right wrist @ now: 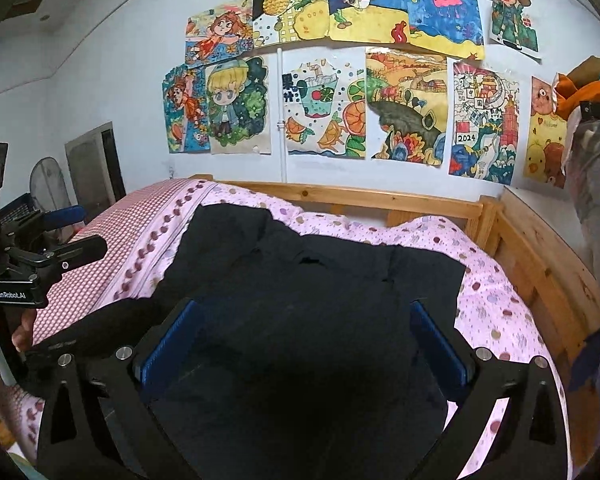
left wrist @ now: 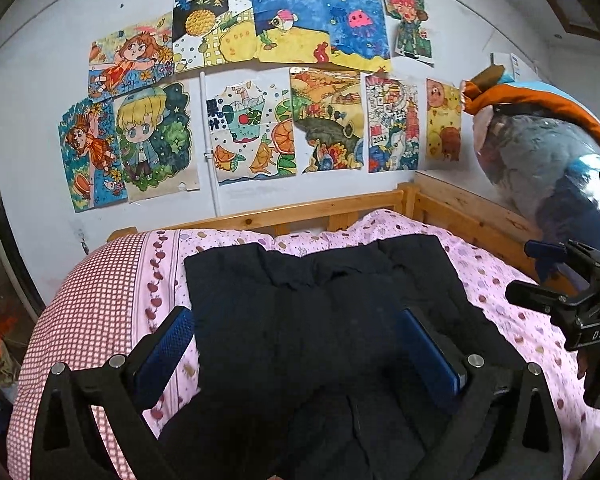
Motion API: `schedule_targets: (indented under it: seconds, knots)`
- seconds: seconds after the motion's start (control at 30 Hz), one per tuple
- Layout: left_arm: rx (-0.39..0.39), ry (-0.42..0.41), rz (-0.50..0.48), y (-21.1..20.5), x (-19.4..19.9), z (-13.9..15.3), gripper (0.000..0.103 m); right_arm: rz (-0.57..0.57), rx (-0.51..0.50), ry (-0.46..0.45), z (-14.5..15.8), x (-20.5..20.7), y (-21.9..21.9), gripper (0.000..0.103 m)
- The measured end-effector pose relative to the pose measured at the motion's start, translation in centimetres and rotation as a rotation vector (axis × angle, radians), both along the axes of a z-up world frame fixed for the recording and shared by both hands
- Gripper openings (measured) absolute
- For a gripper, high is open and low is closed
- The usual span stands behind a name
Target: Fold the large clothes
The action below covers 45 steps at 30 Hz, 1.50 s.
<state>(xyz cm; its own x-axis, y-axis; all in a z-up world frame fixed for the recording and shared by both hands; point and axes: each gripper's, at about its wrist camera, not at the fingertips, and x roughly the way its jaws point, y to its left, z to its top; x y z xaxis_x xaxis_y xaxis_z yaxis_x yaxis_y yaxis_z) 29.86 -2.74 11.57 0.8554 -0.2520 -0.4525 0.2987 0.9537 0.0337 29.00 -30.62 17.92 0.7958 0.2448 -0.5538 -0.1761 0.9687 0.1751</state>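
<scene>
Wooden bed frame [left wrist: 340, 208] holds a pink dotted quilt [left wrist: 500, 280], and on the quilt lies the black garment [left wrist: 320, 300], spread flat with a few creases. Both the left gripper [left wrist: 296, 356] and the right gripper [right wrist: 304, 344] hover above it, jaws spread wide, holding nothing.
</scene>
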Motion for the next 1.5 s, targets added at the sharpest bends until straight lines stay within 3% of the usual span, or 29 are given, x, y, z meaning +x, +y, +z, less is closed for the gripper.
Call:
schedule_targets:
  seconds: [0.53,0.77,1.03,1.33,1.5]
  knots:
    - [0.092,0.019,-0.072,5.2,-7.8,-2.2,0.103,0.014,-0.008,-0.013,-1.3,-9.7,1.4,0.101]
    - [0.08,0.052,-0.088,8.2,-11.1,-4.0,0.103,0.079,-0.017,0.043,-4.4,-13.5,3.2,0.101]
    - [0.192,0.117,-0.144,9.0,-14.0,-7.9,0.103,0.169,-0.035,0.145,-8.2,-17.0,4.8,0.101]
    - [0.31,0.178,-0.175,9.3,-15.5,-12.4,0.103,0.284,-0.189,0.199,-11.1,-20.3,7.4,0.101]
    - [0.399,0.165,-0.18,8.7,-15.6,-13.5,0.103,0.298,-0.408,0.17,-11.8,-21.6,9.6,0.101]
